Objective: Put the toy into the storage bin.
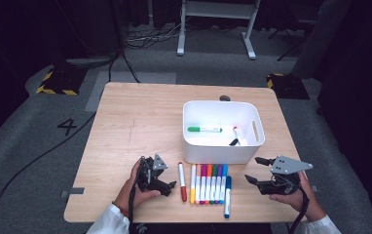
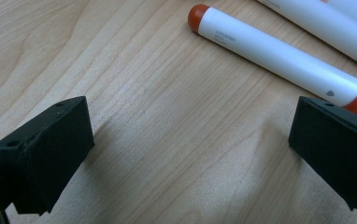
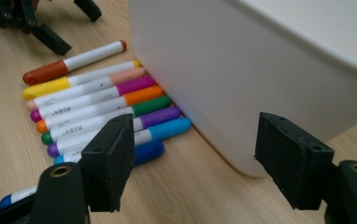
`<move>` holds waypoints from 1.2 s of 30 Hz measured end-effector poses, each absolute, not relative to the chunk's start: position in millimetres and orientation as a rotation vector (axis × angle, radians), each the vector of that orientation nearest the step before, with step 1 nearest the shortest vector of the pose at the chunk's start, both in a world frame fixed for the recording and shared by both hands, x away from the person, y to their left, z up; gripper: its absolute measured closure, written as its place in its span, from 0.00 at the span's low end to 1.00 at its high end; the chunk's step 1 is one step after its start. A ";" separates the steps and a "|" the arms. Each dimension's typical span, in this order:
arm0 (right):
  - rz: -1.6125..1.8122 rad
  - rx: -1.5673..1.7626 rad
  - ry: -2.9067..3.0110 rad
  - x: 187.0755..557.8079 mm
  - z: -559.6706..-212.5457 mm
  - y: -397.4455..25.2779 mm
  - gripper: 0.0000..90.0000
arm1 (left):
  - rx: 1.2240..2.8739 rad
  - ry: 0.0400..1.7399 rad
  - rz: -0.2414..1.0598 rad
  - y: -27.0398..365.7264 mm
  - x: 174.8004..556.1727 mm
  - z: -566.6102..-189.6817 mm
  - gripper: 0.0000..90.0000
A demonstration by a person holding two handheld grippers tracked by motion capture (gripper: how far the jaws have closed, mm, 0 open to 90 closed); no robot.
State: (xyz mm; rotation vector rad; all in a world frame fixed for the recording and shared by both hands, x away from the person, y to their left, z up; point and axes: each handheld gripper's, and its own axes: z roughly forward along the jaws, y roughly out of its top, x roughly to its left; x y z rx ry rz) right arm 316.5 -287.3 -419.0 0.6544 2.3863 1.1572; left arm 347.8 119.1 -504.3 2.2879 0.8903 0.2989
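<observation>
A white bin (image 1: 193, 146) stands right of the table's middle, holding a green marker (image 1: 204, 129) and two more markers. Several markers lie side by side in a row (image 1: 208, 184) in front of it, with a red marker (image 1: 182, 181) at the left end and a dark blue one (image 1: 228, 196) at the right. My left gripper (image 1: 167, 176) rests open just left of the red marker (image 2: 279, 56), nothing between its jaws. My right gripper (image 1: 252, 169) is open near the bin's front right corner (image 3: 260, 70), facing the marker row (image 3: 97, 107).
The wooden table (image 1: 135, 126) has bare room on its left half and behind the bin. A small dark disc (image 1: 225, 98) sits near the far edge. Cables and a desk frame (image 1: 218, 24) are on the floor beyond. The left gripper (image 3: 36, 23) shows far off in the right gripper view.
</observation>
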 end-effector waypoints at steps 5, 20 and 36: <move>1.156 0.704 2.427 311.0 -445.3 -282.6 0.33 | 2.288 0.890 0.299 119.1 347.7 -504.3 0.00; 1.202 0.746 2.473 305.8 -476.8 -249.2 0.33 | 2.288 0.890 0.298 119.1 347.8 -504.3 0.00; 1.092 0.792 2.497 315.1 -495.0 -251.2 0.37 | 2.288 0.890 0.299 119.1 347.7 -504.3 0.00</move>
